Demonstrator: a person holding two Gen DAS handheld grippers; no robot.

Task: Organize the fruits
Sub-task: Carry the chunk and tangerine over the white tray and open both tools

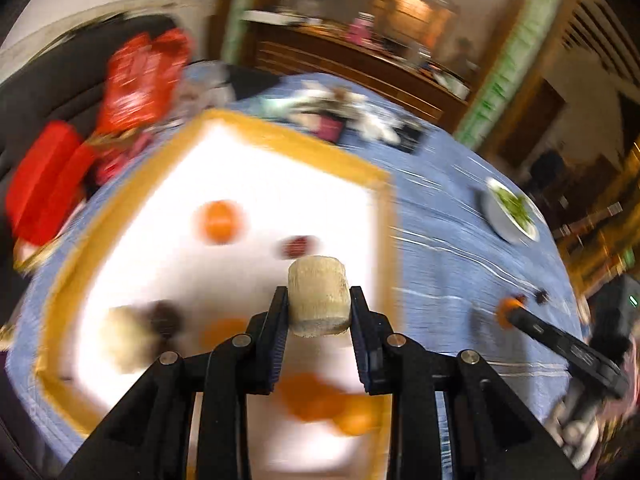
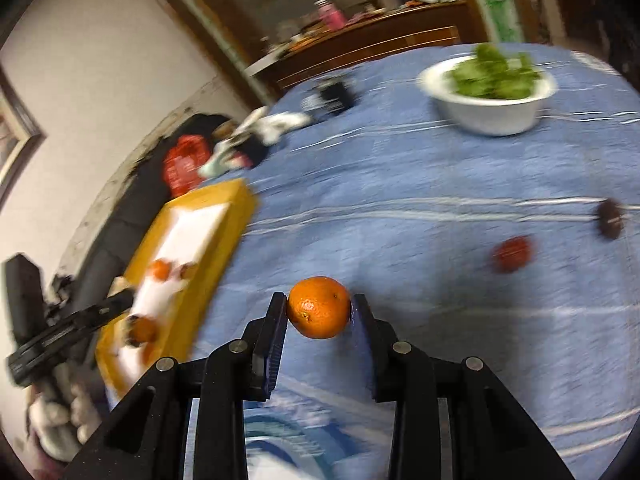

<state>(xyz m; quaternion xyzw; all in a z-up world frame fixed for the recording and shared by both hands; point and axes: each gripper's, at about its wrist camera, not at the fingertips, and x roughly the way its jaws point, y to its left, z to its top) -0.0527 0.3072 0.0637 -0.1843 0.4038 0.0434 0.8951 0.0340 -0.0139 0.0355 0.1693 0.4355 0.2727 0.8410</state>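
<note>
The left gripper (image 1: 319, 300) has its jaws closed on a pale, stubby cylinder (image 1: 319, 294), perhaps a cut piece of fruit or cane, gripped across its curved sides so the flat ends face up and down. It hangs over the yellow-rimmed tray (image 1: 362, 170), whose white floor spreads ahead of and below the jaws; an orange (image 1: 220, 222) lies ahead to the left, a small dark red fruit (image 1: 298, 246) just beyond the cylinder, and more oranges (image 1: 324, 404) sit beneath the jaws. Holding the piece above the tray suggests it is about to be set among the gathered fruit. The right gripper (image 2: 319, 307) has its jaws closed on a mandarin (image 2: 319, 307), pinched at its widest part so it cannot roll out, and carries it above the blue-clothed bench (image 2: 400, 184). The tray lies well off to the left of these jaws, so the mandarin most likely has to travel that way. A reddish fruit (image 2: 513, 253) and a dark one (image 2: 610, 218) lie loose on the cloth ahead to the right, seemingly waiting their turn. A white bowl of greens (image 2: 490, 110) stands farther ahead.
</note>
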